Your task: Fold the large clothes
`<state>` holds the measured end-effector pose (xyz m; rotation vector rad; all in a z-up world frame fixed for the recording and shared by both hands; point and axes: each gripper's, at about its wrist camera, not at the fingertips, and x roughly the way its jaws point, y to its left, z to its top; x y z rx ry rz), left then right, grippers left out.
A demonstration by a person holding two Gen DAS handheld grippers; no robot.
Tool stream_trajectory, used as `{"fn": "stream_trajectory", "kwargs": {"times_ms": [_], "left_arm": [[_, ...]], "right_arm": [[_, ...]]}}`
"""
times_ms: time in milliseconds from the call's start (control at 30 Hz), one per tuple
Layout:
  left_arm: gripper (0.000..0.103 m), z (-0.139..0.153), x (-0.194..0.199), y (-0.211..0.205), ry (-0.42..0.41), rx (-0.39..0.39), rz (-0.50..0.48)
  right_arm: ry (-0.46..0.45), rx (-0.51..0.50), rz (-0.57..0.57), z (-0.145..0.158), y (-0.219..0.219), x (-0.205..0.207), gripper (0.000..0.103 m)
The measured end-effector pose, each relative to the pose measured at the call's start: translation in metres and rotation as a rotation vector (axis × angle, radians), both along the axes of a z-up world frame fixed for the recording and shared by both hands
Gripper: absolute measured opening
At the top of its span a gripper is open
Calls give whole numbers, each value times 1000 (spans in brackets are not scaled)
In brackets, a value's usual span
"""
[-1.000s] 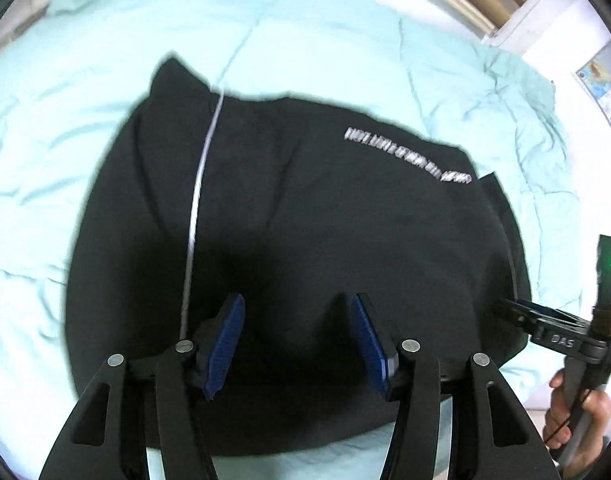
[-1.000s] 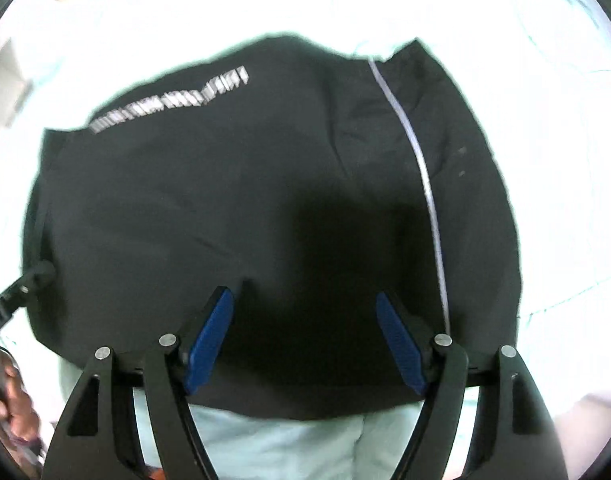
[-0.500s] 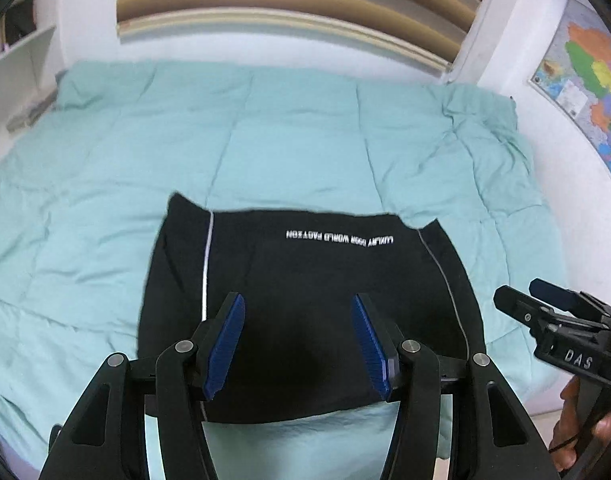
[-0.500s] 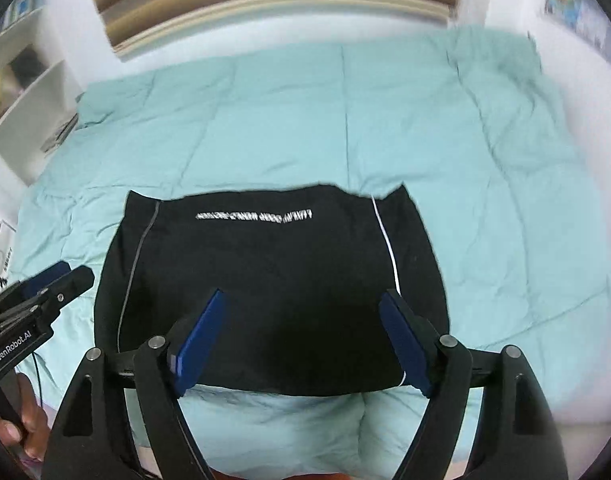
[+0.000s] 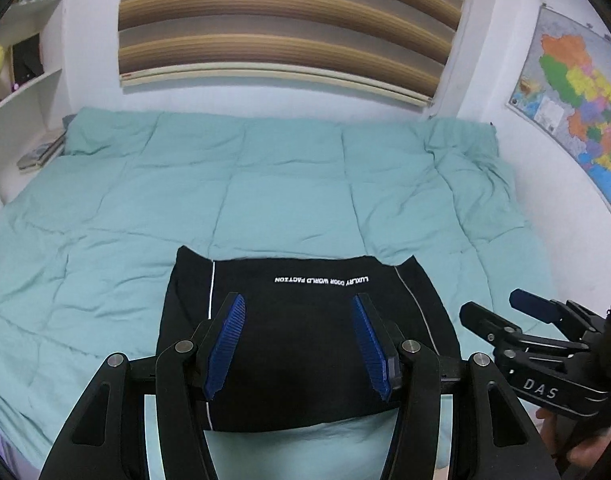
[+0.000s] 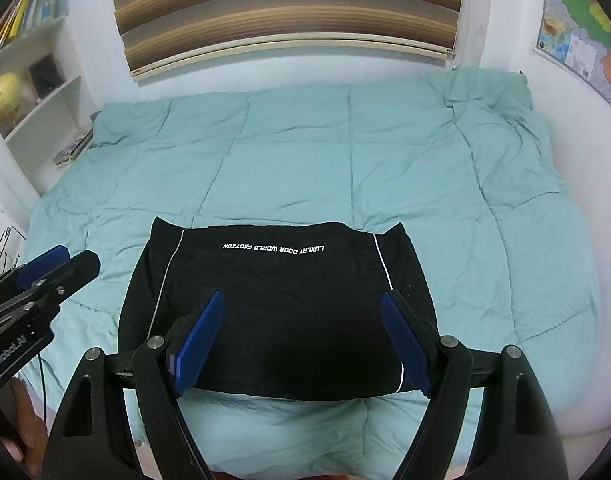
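Observation:
A black garment (image 5: pixel 305 336) lies folded into a flat rectangle near the front edge of the bed, with white side stripes and white lettering; it also shows in the right wrist view (image 6: pixel 281 304). My left gripper (image 5: pixel 299 306) is open and empty, held above and in front of it. My right gripper (image 6: pixel 303 300) is open and empty, also raised clear of the cloth. Each gripper shows at the edge of the other's view, the right one (image 5: pixel 521 312) and the left one (image 6: pixel 61 264).
A teal quilt (image 5: pixel 265 192) covers the bed. A striped blind (image 5: pixel 289 28) and white wall stand behind it. White shelves (image 6: pixel 33 92) with books are at the left. A coloured map (image 5: pixel 577 92) hangs at the right.
Both grippers have pulled up and back from just over the garment. The view has widened from the cloth to the whole bed and room.

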<state>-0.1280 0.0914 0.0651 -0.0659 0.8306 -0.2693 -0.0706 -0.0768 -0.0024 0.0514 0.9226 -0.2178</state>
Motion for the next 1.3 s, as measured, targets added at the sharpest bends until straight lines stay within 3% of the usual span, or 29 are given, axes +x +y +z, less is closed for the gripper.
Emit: {"fn": "stream_trajectory", "kwargs": {"times_ms": [133, 567, 1300], "left_arm": [[58, -1, -1, -6, -14, 35, 7], [58, -4, 11, -18, -18, 11, 40], [58, -11, 8, -56, 3, 130, 52]], "right_arm": [[12, 8, 1, -4, -4, 2, 82], [26, 1, 3, -7, -30, 9, 82], [77, 96, 23, -28, -57, 16, 82]]}}
